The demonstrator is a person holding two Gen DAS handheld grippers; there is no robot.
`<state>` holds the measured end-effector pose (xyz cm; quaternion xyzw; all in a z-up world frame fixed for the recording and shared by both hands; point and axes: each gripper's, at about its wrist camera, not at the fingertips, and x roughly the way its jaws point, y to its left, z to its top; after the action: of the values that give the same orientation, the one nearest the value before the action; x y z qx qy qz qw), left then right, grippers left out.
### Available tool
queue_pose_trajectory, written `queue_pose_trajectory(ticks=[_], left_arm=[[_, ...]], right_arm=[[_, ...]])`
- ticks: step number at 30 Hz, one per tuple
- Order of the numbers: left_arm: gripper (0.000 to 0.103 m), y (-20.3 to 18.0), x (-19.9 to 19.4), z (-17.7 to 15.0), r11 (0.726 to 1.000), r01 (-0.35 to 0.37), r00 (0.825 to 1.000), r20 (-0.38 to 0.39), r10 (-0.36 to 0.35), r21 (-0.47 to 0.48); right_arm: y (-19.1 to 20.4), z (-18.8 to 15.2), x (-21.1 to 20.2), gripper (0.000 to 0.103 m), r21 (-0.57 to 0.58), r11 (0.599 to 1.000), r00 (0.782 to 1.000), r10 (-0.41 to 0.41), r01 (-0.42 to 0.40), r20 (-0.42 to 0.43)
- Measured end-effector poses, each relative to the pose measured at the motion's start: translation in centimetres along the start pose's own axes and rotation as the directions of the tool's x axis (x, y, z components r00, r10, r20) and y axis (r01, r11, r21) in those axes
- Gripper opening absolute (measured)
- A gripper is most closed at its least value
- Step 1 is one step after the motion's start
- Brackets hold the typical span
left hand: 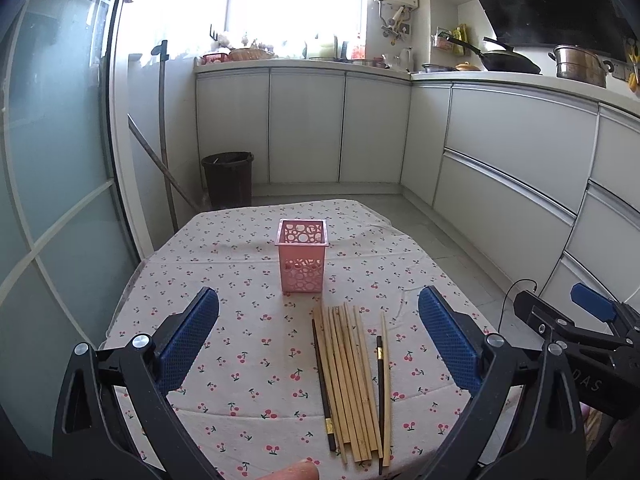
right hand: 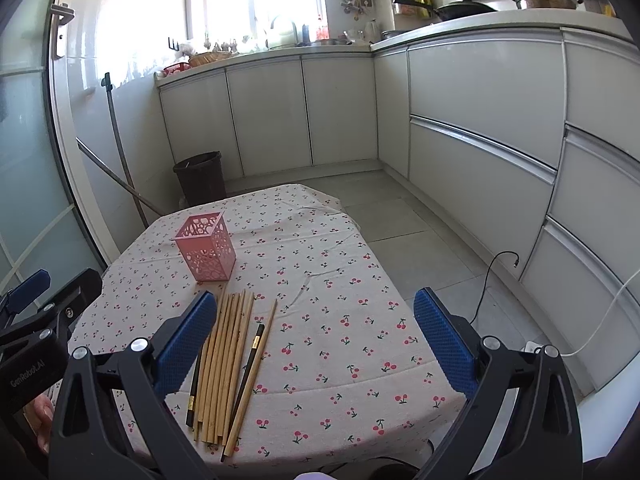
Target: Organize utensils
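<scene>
- A bundle of chopsticks (left hand: 352,384) lies flat on the cherry-print desk (left hand: 240,344), with a pink holder (left hand: 302,256) standing upright just beyond its far tips.
- We see the left tongs (left hand: 320,340) spread wide and gripping nothing; the bundle sits squarely between their blue pads (left hand: 188,340), near the front edge of the desk.
- The right tongs (right hand: 316,344) are equally wide open and empty, and from their view the chopsticks (right hand: 228,368) lie off to the left, running under the left pad (right hand: 186,348).
- The long axis of the sticks runs near to far, pointing almost straight at the holder (right hand: 208,248), so the jaws would close across the sticks rather than along them.
- We judge the left tongs better placed for the first pick: they are centred over the bundle, while the right tongs would need to shift left.
- Two dark sticks flank the pale wooden ones, one at each side; one pale stick lies slightly apart on the right.
- Nothing is in the holder that we can see.
</scene>
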<state>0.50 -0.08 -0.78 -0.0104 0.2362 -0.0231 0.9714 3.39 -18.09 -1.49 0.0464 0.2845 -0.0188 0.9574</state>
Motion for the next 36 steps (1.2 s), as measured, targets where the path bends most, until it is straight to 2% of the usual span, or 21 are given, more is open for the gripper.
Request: queue_pose_trajectory(ticks=[36], left_arm=[[0.096, 0.04, 0.84, -0.57, 1.0, -0.005, 1.0, -0.022, 0.005, -0.002]], right_arm=[[0.16, -0.45, 0.26, 0.096, 0.006, 1.0, 1.0, -0.006, 0.006, -0.01]])
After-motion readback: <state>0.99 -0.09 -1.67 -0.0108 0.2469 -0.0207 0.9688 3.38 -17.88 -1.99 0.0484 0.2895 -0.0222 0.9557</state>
